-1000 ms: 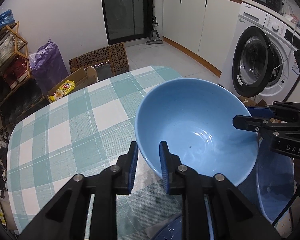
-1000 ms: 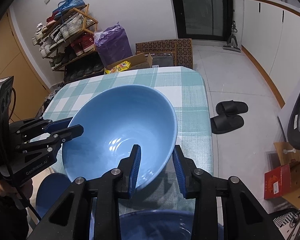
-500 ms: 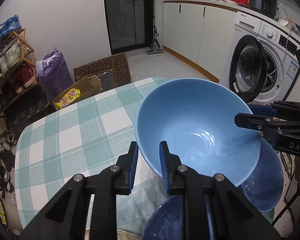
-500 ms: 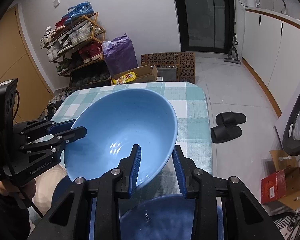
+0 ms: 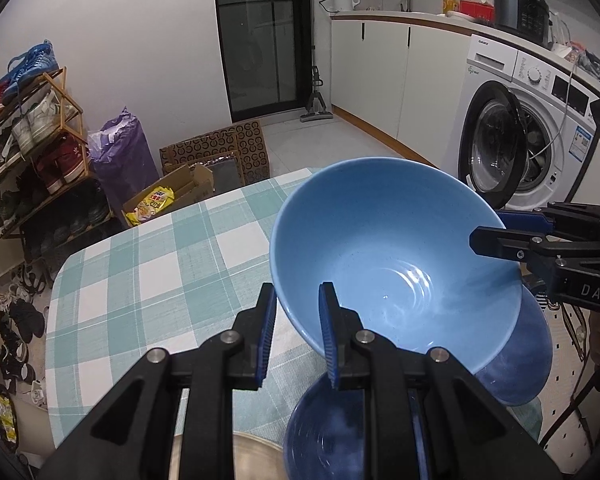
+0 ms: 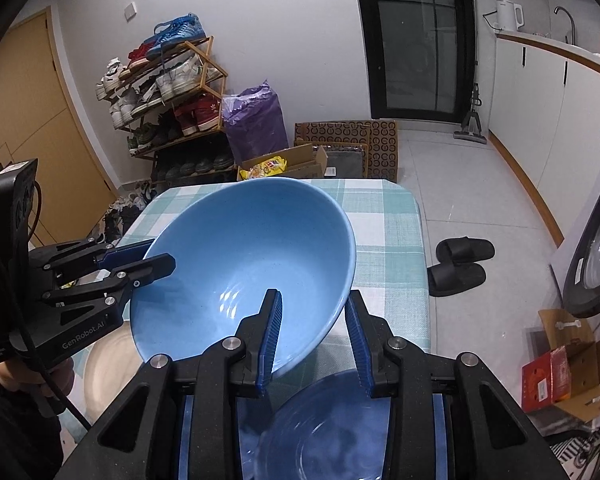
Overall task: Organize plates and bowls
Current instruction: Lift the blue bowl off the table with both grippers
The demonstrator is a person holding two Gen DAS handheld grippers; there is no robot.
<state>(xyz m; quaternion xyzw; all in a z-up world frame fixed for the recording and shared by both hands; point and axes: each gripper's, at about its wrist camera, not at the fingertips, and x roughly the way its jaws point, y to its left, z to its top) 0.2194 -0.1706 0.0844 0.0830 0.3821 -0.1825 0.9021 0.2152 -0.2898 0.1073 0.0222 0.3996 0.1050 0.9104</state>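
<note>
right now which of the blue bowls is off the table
The big light blue bowl, held by its rim by the left gripper and right gripper. The darker blue bowls sit lower, beneath it.

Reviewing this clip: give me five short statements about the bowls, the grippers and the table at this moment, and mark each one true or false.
1. Both grippers grip the light blue bowl by its rim. True: the left gripper and the right gripper each have a jaw inside and a jaw outside the rim.
2. The light blue bowl holds food. False: it is empty.
3. A darker blue bowl lies below the held one. True.
4. The tablecloth is plain red. False: it is checked teal and white.
5. The washing machine door is shut. False: it stands open.
</note>
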